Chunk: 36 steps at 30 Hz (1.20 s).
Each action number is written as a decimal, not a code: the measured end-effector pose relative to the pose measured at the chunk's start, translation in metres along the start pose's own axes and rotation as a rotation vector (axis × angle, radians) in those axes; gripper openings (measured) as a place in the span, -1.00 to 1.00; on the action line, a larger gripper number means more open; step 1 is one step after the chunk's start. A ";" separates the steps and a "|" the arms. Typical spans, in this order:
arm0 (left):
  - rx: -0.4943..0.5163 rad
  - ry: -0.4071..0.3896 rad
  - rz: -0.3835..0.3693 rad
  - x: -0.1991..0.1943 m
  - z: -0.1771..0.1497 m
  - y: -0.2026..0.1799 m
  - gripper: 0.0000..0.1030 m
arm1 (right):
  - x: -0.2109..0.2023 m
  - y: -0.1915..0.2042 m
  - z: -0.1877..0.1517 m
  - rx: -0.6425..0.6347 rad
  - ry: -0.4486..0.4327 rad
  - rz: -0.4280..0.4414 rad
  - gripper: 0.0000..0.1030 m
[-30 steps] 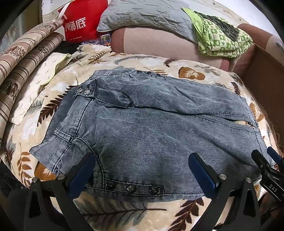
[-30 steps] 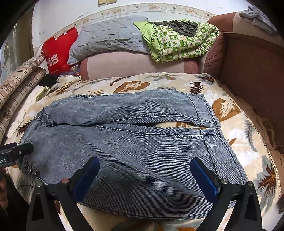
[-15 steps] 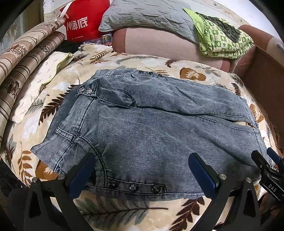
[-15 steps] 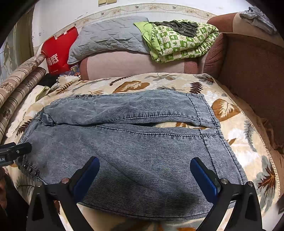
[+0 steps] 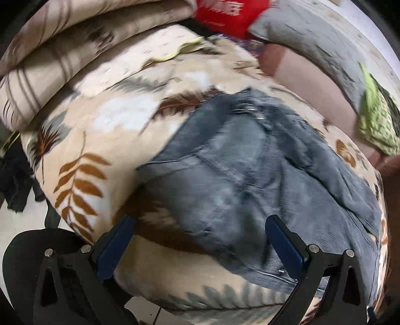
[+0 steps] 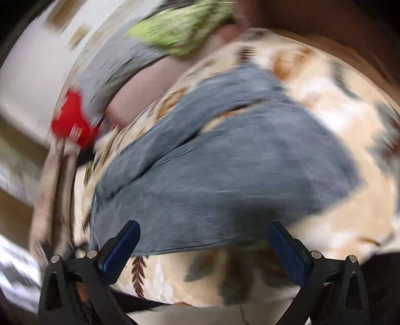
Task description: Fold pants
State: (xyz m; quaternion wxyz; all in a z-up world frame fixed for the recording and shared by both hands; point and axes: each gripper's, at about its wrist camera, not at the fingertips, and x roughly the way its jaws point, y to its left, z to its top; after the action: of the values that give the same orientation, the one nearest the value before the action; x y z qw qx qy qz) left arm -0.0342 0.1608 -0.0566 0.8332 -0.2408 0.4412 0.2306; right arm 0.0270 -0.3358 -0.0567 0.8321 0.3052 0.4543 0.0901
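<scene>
Grey-blue denim pants (image 5: 250, 175) lie flat on a leaf-print blanket (image 5: 105, 125), folded lengthwise, waistband end toward the near left. They also show in the right wrist view (image 6: 225, 170), which is blurred. My left gripper (image 5: 200, 246) is open and empty, just above the near waistband corner of the pants. My right gripper (image 6: 203, 248) is open and empty, at the near edge of the pants by the leg end. Neither gripper touches the cloth.
Rolled striped bedding (image 5: 62, 45) lies at the left. A red bag (image 5: 225, 12), a grey pillow (image 5: 312, 42) and a green patterned quilt (image 5: 377, 120) are at the back. The brown sofa arm (image 6: 337, 20) bounds the right side. The bed edge and floor (image 5: 22, 225) are near left.
Both grippers have swung and tilted fast, blurring both views. The left one moved left toward the waistband corner; the right one rolled and moved toward the leg end. The pants have not moved.
</scene>
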 end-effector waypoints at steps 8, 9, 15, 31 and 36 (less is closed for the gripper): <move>-0.093 0.079 -0.076 0.024 0.005 0.010 0.93 | -0.010 -0.092 0.022 0.399 -0.010 0.016 1.00; -0.090 0.077 -0.079 0.022 0.004 0.010 0.77 | -0.010 -0.093 0.024 0.413 -0.018 0.022 1.00; -0.158 0.113 -0.113 0.026 0.016 0.020 0.36 | -0.012 -0.094 0.036 0.400 -0.045 -0.012 0.62; -0.029 -0.127 -0.005 -0.042 0.008 0.005 -0.93 | -0.041 -0.036 0.060 -0.025 -0.086 -0.253 -0.59; -0.085 -0.010 0.094 -0.009 0.004 0.025 -0.57 | -0.010 -0.067 0.050 -0.001 0.058 -0.375 0.17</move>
State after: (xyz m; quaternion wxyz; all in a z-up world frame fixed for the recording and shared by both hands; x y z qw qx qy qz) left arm -0.0515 0.1814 -0.0521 0.8126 -0.2541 0.4377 0.2891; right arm 0.0534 -0.4148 -0.0688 0.8209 0.2122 0.5271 -0.0576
